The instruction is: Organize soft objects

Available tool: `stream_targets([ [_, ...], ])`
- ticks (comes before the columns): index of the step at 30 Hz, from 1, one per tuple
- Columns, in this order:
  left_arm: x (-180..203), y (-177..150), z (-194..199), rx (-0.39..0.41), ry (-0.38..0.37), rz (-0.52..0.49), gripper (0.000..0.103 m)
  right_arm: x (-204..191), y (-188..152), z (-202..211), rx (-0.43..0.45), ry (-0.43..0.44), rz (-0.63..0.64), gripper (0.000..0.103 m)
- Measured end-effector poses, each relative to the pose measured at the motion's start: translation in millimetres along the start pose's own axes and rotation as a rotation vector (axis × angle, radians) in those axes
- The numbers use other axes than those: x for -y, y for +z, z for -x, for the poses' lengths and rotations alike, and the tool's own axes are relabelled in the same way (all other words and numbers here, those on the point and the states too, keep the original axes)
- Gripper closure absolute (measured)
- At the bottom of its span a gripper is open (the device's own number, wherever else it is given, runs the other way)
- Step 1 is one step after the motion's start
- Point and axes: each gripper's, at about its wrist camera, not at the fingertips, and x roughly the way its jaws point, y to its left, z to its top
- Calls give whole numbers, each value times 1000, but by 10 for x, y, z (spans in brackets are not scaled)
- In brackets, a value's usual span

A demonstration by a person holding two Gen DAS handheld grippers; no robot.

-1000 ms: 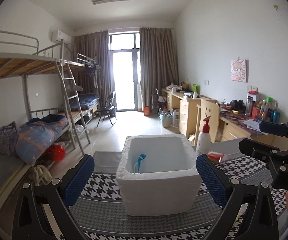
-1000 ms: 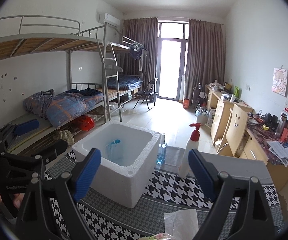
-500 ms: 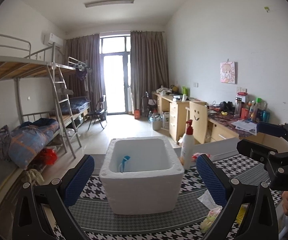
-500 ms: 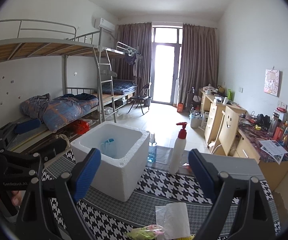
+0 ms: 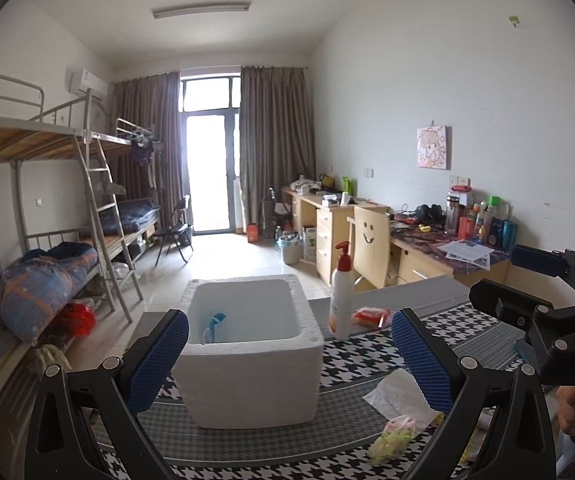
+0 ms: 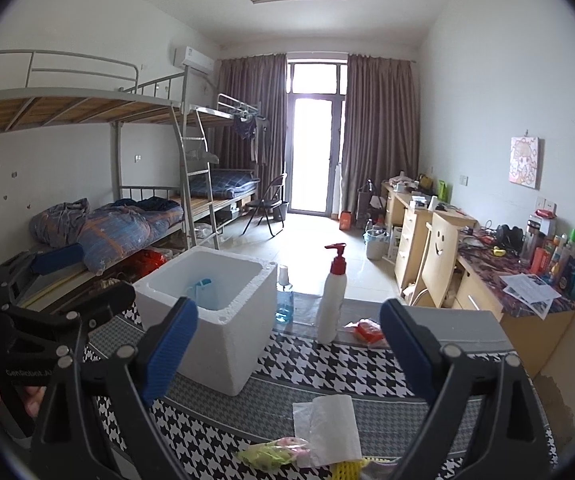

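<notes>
A white foam box [image 5: 247, 344] [image 6: 211, 312] stands on the houndstooth table cover with a blue-and-white item [image 5: 215, 324] [image 6: 199, 288] inside. A white tissue [image 5: 399, 396] [image 6: 327, 424], a yellow-green and pink soft bundle [image 5: 393, 434] [image 6: 275, 454] and a yellow net [image 6: 351, 470] lie near the front edge. A red packet [image 5: 371, 316] [image 6: 367, 330] lies behind. My left gripper [image 5: 289, 360] is open and empty, facing the box. My right gripper [image 6: 287, 344] is open and empty above the tissue.
A white pump bottle with a red top [image 5: 340, 292] [image 6: 332, 296] stands right of the box. A clear bottle of blue liquid [image 6: 284, 300] is behind the box. Bunk beds [image 6: 107, 216] stand left, desks [image 6: 507, 280] right.
Both grippers have pulled back and shifted; the box looks smaller and further left, and the tissue, soft bundle and pump bottle have come into view. Both stay open.
</notes>
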Motion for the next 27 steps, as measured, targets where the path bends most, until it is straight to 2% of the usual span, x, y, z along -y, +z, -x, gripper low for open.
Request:
stream_targets([
  [27,243,-59,105,14,-108,-5,1,169,-251,364,66,-91,-10,3],
])
